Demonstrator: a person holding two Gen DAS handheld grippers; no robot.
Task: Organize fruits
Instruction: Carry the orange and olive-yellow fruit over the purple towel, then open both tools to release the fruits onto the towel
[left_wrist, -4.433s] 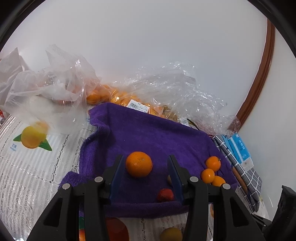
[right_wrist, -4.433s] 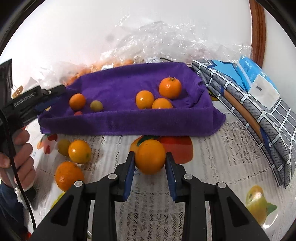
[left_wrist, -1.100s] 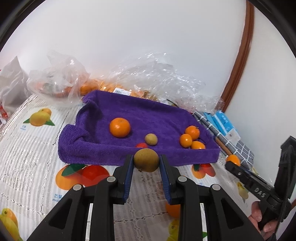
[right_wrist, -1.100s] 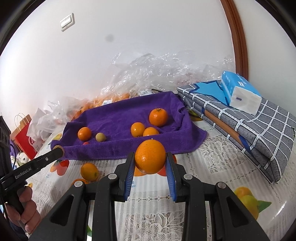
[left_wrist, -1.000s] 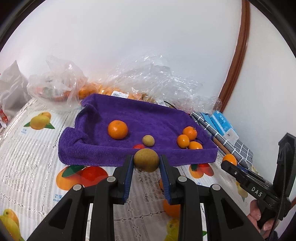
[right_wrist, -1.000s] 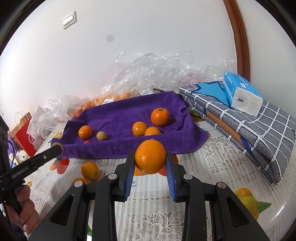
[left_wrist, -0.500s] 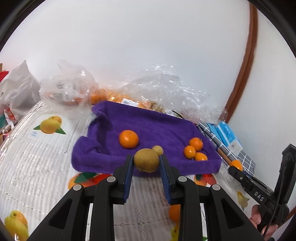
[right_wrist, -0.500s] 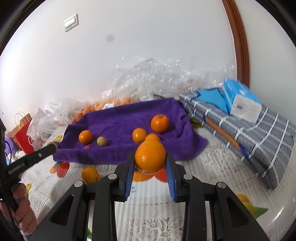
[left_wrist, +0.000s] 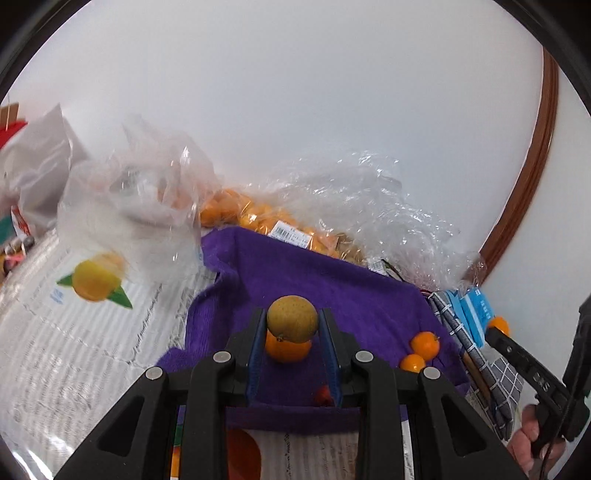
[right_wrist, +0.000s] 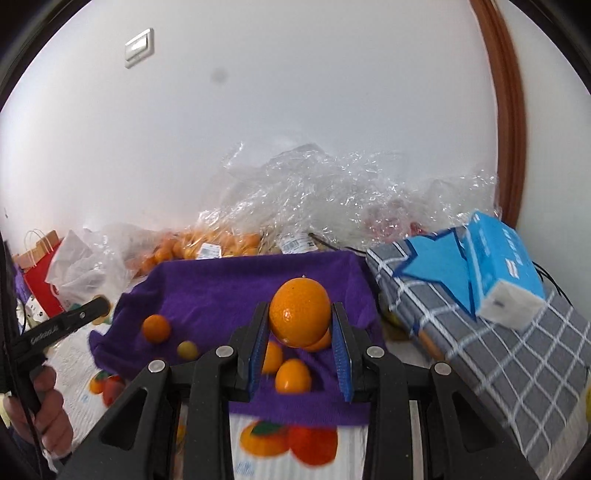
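Left gripper (left_wrist: 291, 325) clamped on a yellow-brown round fruit (left_wrist: 292, 318), held above the near half of the purple towel (left_wrist: 343, 295); directly behind it on the towel lies an orange (left_wrist: 288, 345), partly hidden by the held fruit. Right gripper (right_wrist: 300, 325) clamped on a large orange (right_wrist: 299, 312), held over the towel's right part; three smaller oranges (right_wrist: 293, 376) lie just beneath and behind it, one mostly hidden. Further left on the towel, in the right wrist view: one small orange (right_wrist: 156, 328) and a small yellow-green fruit (right_wrist: 187, 349), near each other but apart. A small red fruit (left_wrist: 323, 394) sits near the towel's front edge, half hidden by the left fingers (left_wrist: 256, 350). Behind the towel, against the wall: crumpled clear plastic bags (right_wrist: 332, 199), one filled with small oranges (right_wrist: 207, 243). Right of the towel: folded grey checked cloth (right_wrist: 517, 354) carrying a blue tissue pack (right_wrist: 498, 266). Table covered by a fruit-print tablecloth (left_wrist: 74, 332). Red paper bag (right_wrist: 40, 273) at far left.
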